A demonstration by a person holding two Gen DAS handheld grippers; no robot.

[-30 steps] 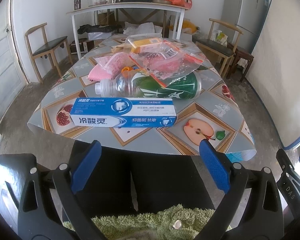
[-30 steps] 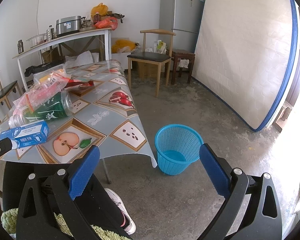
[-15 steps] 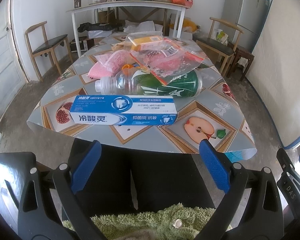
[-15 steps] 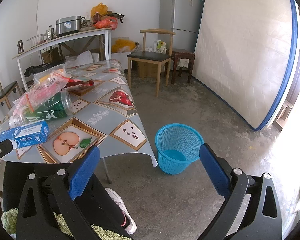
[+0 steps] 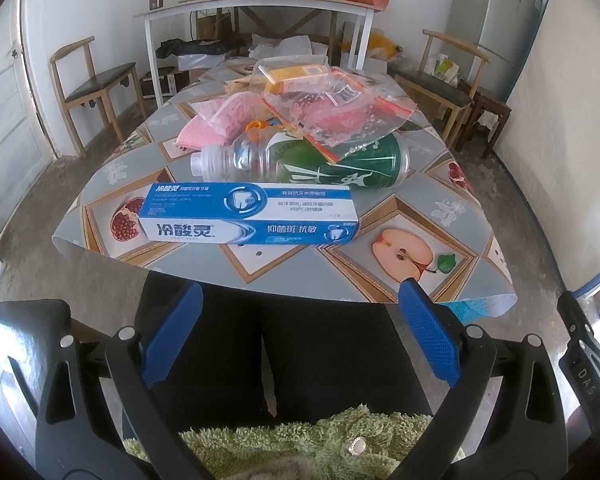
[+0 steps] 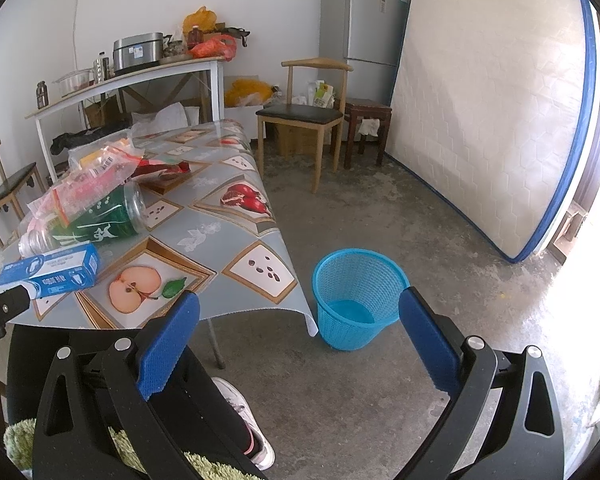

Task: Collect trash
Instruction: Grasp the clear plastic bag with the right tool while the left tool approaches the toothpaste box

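A blue toothpaste box (image 5: 248, 213) lies near the front edge of the patterned table (image 5: 452, 184); it also shows in the right wrist view (image 6: 50, 272). Behind it lies a clear and green plastic bottle (image 5: 312, 160), under clear plastic bags (image 5: 340, 112) and a pink packet (image 5: 216, 120). My left gripper (image 5: 300, 332) is open and empty, below the table edge in front of the box. My right gripper (image 6: 296, 344) is open and empty, above the floor in front of a blue mesh waste basket (image 6: 358, 298) that stands right of the table.
Wooden chairs stand left (image 5: 96, 88) and right (image 5: 448, 80) of the table. A white side table (image 5: 260, 4) with pots stands at the back. A fridge (image 6: 364, 20) and a leaning mattress (image 6: 488, 108) are at the right. My legs are under the table edge.
The left wrist view has shifted slightly forward and up, so the table items sit a little lower in frame. The right gripper has barely moved.
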